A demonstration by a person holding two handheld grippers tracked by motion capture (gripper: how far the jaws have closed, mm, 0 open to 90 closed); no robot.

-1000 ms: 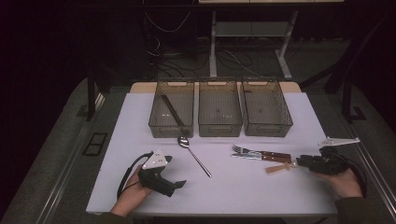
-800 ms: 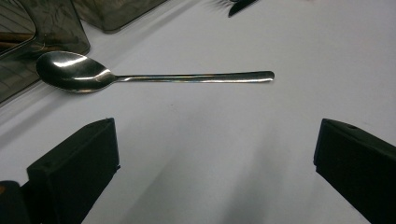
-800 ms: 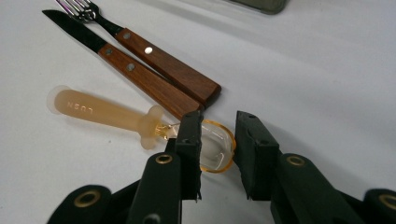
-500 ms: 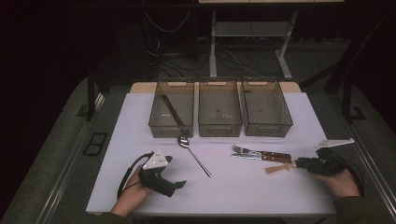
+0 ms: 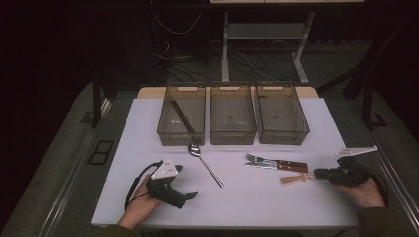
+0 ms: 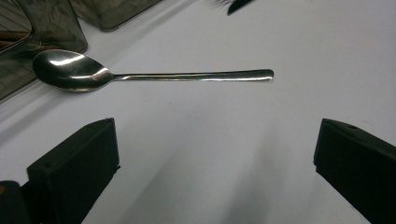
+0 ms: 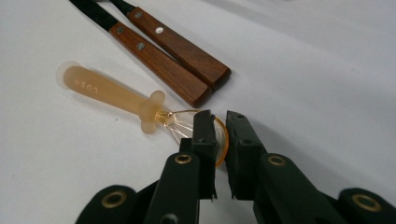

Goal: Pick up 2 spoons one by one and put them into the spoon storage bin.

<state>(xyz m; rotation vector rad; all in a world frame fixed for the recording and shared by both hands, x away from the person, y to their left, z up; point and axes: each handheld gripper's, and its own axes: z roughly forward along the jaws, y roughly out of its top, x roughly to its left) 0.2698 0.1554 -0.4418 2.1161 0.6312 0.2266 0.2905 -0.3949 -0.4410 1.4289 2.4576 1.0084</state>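
We've got the right gripper (image 7: pixel 219 135) clamped on the amber spoon's (image 7: pixel 121 98) clear bowl; its handle points away toward the wood-handled cutlery (image 7: pixel 173 51), lying just beside those handles. Left gripper (image 5: pixel 190 196) sits wide apart, the steel spoon (image 6: pixel 140 74) crosswise ahead.

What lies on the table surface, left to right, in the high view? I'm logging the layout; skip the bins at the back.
left gripper → spoon → two wooden-handled utensils → small amber spoon → right gripper
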